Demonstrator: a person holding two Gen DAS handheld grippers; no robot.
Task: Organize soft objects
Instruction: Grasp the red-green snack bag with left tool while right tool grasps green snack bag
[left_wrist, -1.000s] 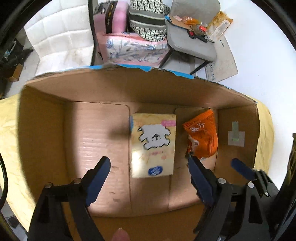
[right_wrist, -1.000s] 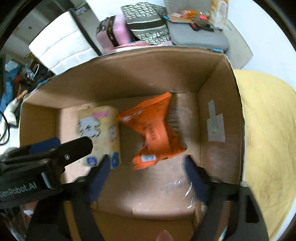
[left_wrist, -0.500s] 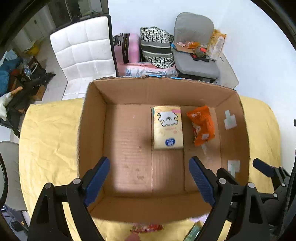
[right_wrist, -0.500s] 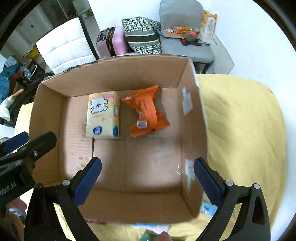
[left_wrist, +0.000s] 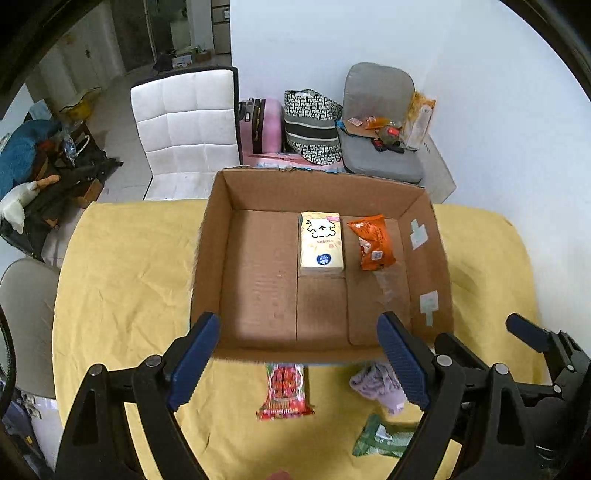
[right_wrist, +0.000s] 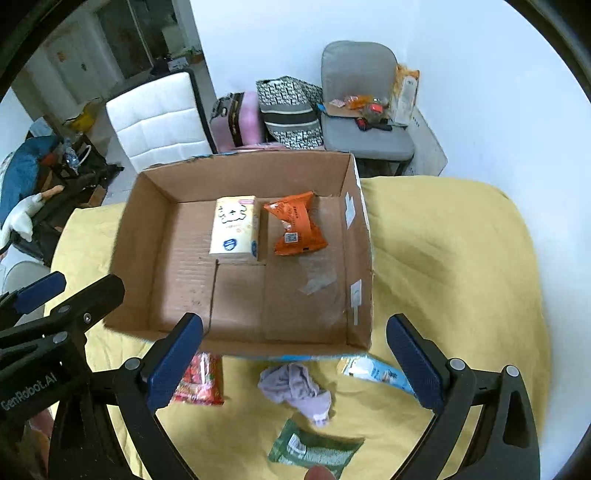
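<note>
Moved: both grippers have come up and back since the earlier frames, so the whole cardboard box and the things in front of it now show.

Left wrist view
- Left gripper (left_wrist: 297, 360): jaws spread wide, nothing between them, up above the near wall of the box.
- Cardboard box (left_wrist: 210, 258): open on top, sitting on the yellow cloth (left_wrist: 125, 280) that covers the tabletop.
- Tissue pack (left_wrist: 321, 243): pale yellow with a cartoon face, lying flat in the box near the far wall.
- Orange snack bag (left_wrist: 372, 242): in the box, just beside the tissue pack on the right.
- Red snack pack (left_wrist: 285, 391): on the cloth, just outside the near wall.
- Purple cloth (left_wrist: 373, 382): crumpled (a bit blurry), outside the box, partly behind a jaw.
- Green pack (left_wrist: 380, 437): on the cloth, nearest the camera.
- Right gripper (left_wrist: 480, 334): at the right edge, jaws apart.

Right wrist view
- Right gripper (right_wrist: 295, 360): jaws spread wide, holding nothing.
- Purple cloth (right_wrist: 295, 387): between the red snack pack (right_wrist: 199, 380) and a light blue pack (right_wrist: 376, 373), all outside the box.
- Green pack (right_wrist: 314, 448): closest to the camera.
- Tissue pack (right_wrist: 234, 225) and orange snack bag (right_wrist: 295, 225): side by side inside the cardboard box (right_wrist: 136, 251).
- Left gripper (right_wrist: 70, 284): at the left edge (jaws apart).
</note>
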